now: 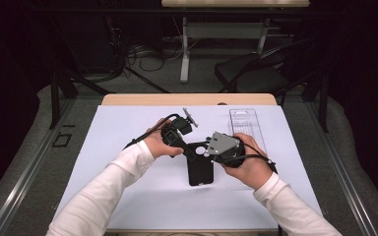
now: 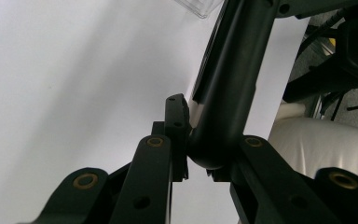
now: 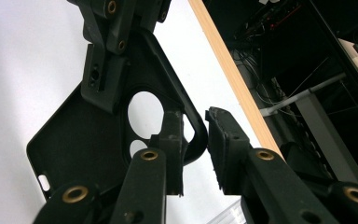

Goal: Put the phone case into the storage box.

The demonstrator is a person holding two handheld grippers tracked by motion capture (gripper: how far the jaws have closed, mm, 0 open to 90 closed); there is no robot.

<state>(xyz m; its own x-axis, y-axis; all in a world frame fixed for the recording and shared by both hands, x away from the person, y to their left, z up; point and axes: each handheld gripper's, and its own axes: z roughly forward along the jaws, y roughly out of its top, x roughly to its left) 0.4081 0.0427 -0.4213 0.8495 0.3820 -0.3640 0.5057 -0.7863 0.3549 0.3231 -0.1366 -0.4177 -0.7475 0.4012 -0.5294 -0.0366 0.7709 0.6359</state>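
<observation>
Item: black phone case (image 1: 200, 169), soft-shell type, with large round camera cut-out (image 3: 145, 108).

Left gripper (image 2: 186, 154): jaws nearly together, pinching a corner of the case rim; one pad lies flat against the edge, and the case wall rises from between the jaws toward the top of the left gripper view.

Right gripper (image 3: 196, 140): jaws set either side of the rounded corner beside the cut-out. The left pad lies on the inner face; the ribbed right pad (image 3: 219, 140) stands just off the outer rim, a thin gap showing. Grip judged not yet firm.

Location: lifted at its top end between both grippers over the white sheet (image 1: 128, 128) on the table (image 1: 187, 100), its lower end toward the person; whether that end rests on the sheet cannot be told.

Handling, judged: light, flexible, probably rubbery and not slippery; not fragile. It will bend and twist if pulled from one corner only. Best taken at the thick rim corners, opposite each other, not across the thin strip round the cut-out.

Also present: clear plastic packaging tray (image 1: 245, 123), lying just beyond the right hand (image 1: 248, 164).

Obscured: in the high view the left hand (image 1: 160, 143) and gripper bodies cover the top of the case, so contact there is unreadable.
</observation>
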